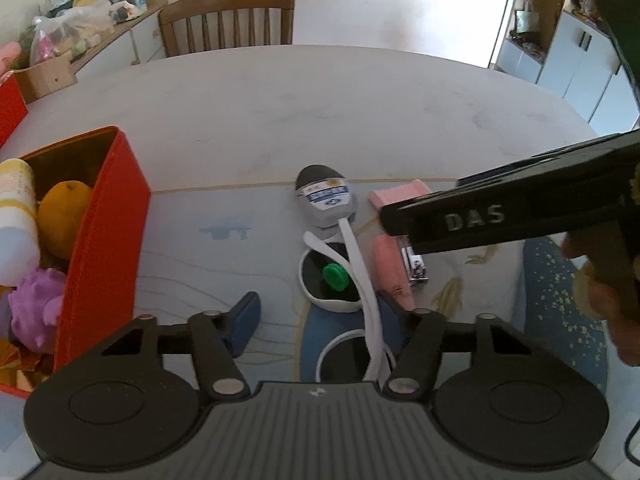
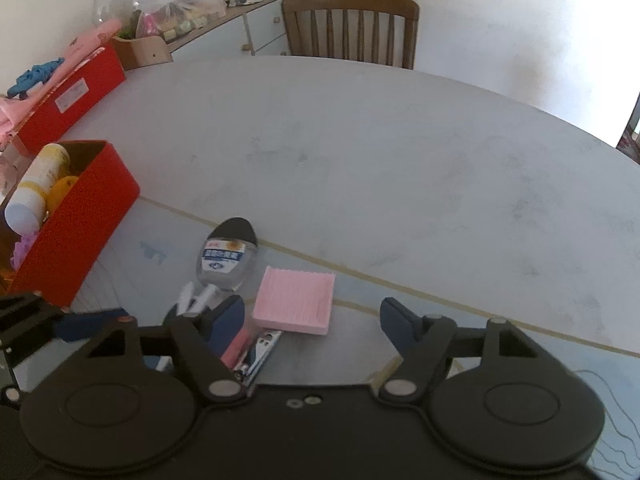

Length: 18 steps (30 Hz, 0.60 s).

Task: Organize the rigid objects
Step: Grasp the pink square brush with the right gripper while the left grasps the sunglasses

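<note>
My left gripper [image 1: 316, 316] is open over a white-rimmed black dish [image 1: 328, 280] with a green cap [image 1: 335, 276] in it and a white strap [image 1: 356, 256] trailing under it. Beyond lie a grey bottle with a black cap [image 1: 324, 198], a pink pad [image 1: 400, 194], a pink bar [image 1: 390, 268] and nail clippers [image 1: 416, 266]. My right gripper [image 2: 312, 320] is open, low over the table, with the pink pad [image 2: 296, 304], the grey bottle [image 2: 228, 260] and the nail clippers [image 2: 260, 350] near its left finger [image 2: 226, 320].
A red box [image 1: 108, 224] at the left holds a lotion bottle [image 1: 16, 220], a yellow fruit [image 1: 60, 216] and a purple toy [image 1: 36, 312]. A second red box [image 2: 72, 96] stands further back. A wooden chair [image 2: 352, 24] is behind the table. The right gripper's body [image 1: 520, 208] crosses the left wrist view.
</note>
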{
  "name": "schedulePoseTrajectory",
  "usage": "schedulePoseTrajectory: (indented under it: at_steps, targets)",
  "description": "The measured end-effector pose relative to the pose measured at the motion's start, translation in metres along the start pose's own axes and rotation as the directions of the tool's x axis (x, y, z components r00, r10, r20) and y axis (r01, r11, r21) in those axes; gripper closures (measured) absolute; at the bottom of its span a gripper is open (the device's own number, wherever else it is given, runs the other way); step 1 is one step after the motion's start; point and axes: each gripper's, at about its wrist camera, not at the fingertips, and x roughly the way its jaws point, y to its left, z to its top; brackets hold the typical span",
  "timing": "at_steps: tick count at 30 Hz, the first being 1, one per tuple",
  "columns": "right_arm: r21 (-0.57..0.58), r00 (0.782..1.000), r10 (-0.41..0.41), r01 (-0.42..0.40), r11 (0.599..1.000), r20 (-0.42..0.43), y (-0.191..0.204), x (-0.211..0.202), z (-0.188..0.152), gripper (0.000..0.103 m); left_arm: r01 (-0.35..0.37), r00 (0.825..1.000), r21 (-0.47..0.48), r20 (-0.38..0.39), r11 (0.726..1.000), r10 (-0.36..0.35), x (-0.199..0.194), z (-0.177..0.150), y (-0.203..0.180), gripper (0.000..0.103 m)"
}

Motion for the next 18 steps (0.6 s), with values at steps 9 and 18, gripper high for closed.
schedulePoseTrajectory:
  at_steps: [9,18]
  targets:
    - [0.004,0.999,0.033,-0.032,0.999,-0.004,0.003,-0.002,0.002,0.034,0.025,1.000,0.052,0.011,0.998,-0.025,-0.002,0.001,-0.012,0.084]
    - [0.000,0.999,0.043,-0.043,0.999,-0.014,0.005,0.000,0.000,0.062,-0.046,0.998,0.161,0.042,0.986,0.039,-0.005,0.000,-0.025,0.098]
